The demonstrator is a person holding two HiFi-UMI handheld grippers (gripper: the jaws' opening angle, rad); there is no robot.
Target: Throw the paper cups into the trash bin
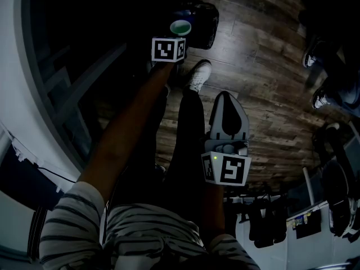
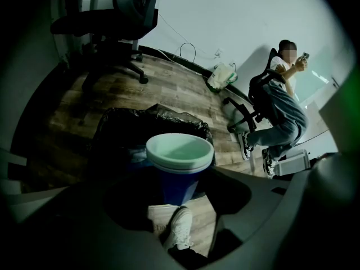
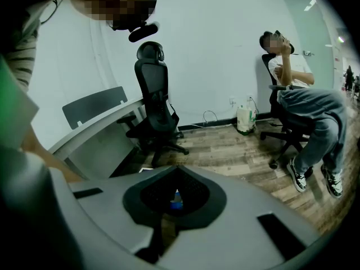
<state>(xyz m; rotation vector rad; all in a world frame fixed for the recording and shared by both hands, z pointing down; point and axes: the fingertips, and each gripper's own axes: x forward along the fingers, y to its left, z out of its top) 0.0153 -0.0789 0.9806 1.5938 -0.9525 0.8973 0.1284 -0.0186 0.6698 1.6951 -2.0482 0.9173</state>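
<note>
Paper cups, clamped in the left gripper, are held at the trash bin's rim above a white shoe; the right gripper is closed and empty.

In the left gripper view, the base of the cup is hidden by the left claw. The bin behind is partly covered by the cup. The chair is cut off by the top edge. Through the right claw a blue speck is seen, too small to be told. In the head view the bin's inside is lost in darkness.
</note>
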